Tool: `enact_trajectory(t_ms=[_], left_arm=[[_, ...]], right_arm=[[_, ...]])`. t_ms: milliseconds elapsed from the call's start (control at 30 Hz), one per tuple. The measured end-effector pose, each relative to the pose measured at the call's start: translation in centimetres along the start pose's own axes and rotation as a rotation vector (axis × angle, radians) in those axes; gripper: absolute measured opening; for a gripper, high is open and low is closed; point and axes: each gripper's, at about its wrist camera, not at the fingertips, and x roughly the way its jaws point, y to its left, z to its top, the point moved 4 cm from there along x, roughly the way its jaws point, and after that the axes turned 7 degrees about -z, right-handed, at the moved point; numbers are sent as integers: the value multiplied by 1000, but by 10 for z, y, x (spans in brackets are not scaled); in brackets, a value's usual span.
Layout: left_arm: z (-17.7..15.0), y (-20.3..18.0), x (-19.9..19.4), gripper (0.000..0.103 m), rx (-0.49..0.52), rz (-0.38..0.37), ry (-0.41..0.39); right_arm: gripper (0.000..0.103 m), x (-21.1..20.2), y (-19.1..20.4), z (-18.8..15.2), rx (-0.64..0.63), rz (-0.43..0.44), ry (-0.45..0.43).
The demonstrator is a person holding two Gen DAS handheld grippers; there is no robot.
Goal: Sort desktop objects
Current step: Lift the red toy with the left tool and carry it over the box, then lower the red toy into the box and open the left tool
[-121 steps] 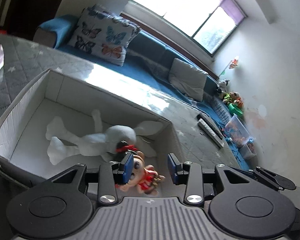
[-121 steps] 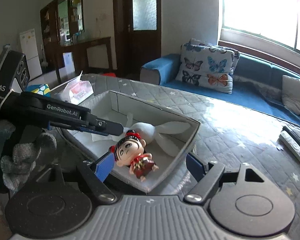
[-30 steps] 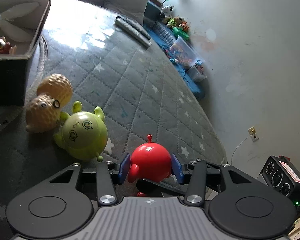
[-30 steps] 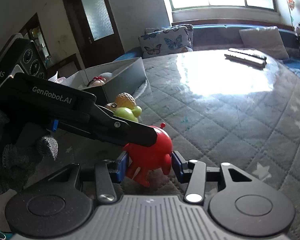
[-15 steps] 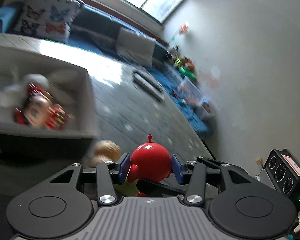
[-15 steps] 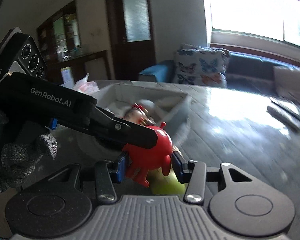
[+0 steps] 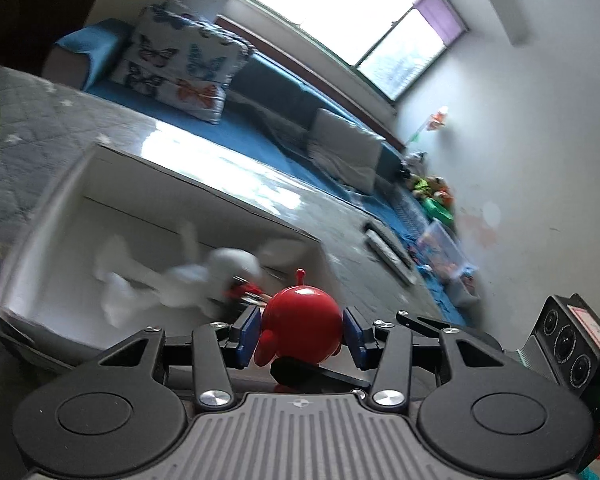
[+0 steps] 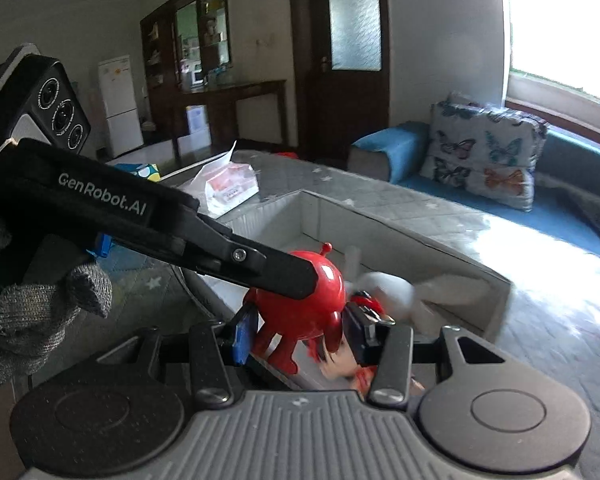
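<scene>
A round red toy (image 7: 304, 316) with a small antenna is pinched by both grippers at once. My left gripper (image 7: 302, 334) is shut on its sides in the left wrist view. My right gripper (image 8: 299, 334) is shut on it too, crosswise to the left one, whose black finger (image 8: 260, 264) lies over the red toy (image 8: 296, 316). The toy hangs over the near side of an open white box (image 7: 48, 208). Inside the box lie a white plush rabbit (image 7: 204, 276) and a doll with red trim (image 8: 340, 360), both blurred.
The box (image 8: 380, 224) stands on a table with a grey quilted cover (image 7: 40, 136). A tissue pack (image 8: 228, 188) lies behind it, and remote controls (image 7: 388, 248) lie far right. A grey gloved hand (image 8: 32, 320) holds the left gripper. A blue sofa with a butterfly cushion (image 7: 180, 68) runs behind.
Both grippers, still shut on the red toy, have lifted it away from the green and tan toys on the table and swung it over to the white box.
</scene>
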Motion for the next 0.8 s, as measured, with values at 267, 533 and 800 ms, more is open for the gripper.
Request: enact_trajectory(t_ms=[267, 533, 800], left_arm=[[22, 51, -1, 48, -66, 80, -10], [29, 77, 4, 44, -84, 153, -5], [29, 76, 5, 43, -48, 187, -1]], right_arm=[[47, 57, 6, 13, 16, 69, 59], [47, 99, 13, 15, -9, 88, 120], [48, 113, 19, 18, -20, 79, 168]])
